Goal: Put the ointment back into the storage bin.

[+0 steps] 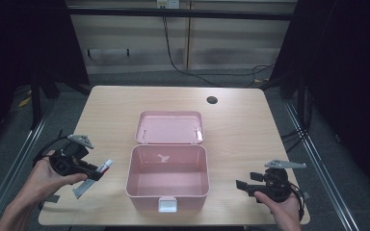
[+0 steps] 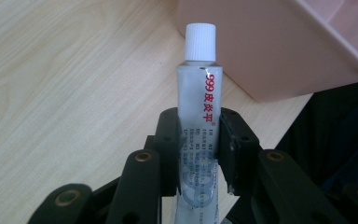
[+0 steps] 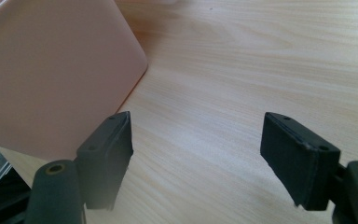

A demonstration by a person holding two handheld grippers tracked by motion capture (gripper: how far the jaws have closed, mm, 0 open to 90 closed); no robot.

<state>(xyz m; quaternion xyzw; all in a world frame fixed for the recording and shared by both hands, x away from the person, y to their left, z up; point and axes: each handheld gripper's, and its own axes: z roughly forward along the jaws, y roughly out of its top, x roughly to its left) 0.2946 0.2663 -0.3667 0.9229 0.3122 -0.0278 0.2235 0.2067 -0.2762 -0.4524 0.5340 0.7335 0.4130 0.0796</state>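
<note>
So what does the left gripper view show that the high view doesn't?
Left gripper view alone: red print on the ointment tube and the black pads pressing its sides. High view alone: the pink box's open lid, its white latch, the right gripper with jaws apart. Shared: tube, white cap, pink box, wooden table.

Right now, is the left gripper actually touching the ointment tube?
Touching. The left gripper view shows the left gripper with both black pads pressed against the sides of the white ointment tube, clamping it between them.
</note>
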